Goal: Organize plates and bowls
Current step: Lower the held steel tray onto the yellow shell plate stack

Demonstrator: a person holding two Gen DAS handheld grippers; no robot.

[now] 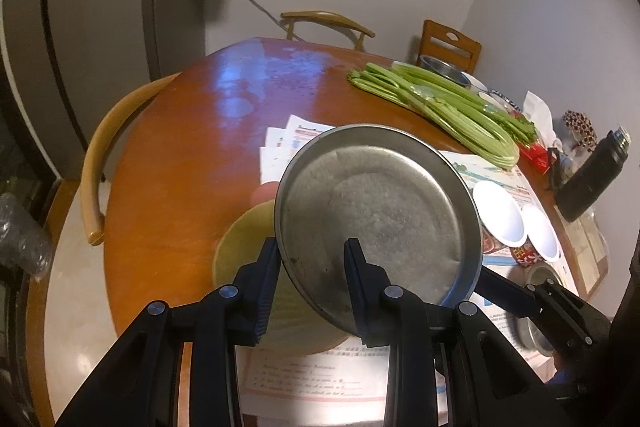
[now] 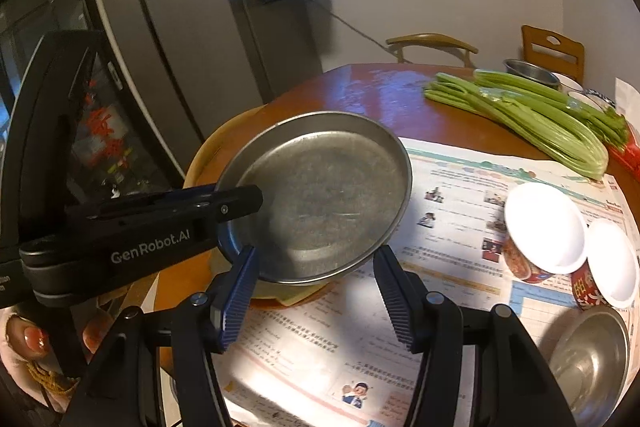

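My left gripper (image 1: 312, 257) is shut on the near rim of a round metal plate (image 1: 372, 211), one finger over the rim and one under it. The plate is tilted and hangs above a yellow plate (image 1: 240, 239) on the wooden table (image 1: 180, 155). From the right wrist view, the left gripper (image 2: 236, 203) clamps the metal plate (image 2: 320, 195) at its left edge. My right gripper (image 2: 314, 267) stands open just in front of the plate's near edge, with nothing between its pads. Two red-patterned bowls (image 2: 544, 227) (image 2: 612, 263) with white insides stand on papers to the right.
A metal bowl (image 2: 592, 351) sits near the table's front right. Celery (image 2: 540, 123) lies across the far right, with another metal bowl (image 2: 532, 71) behind it. A black bottle (image 1: 592, 179) lies at the right edge. Printed papers (image 2: 452, 187) cover the near table. Chairs ring the table.
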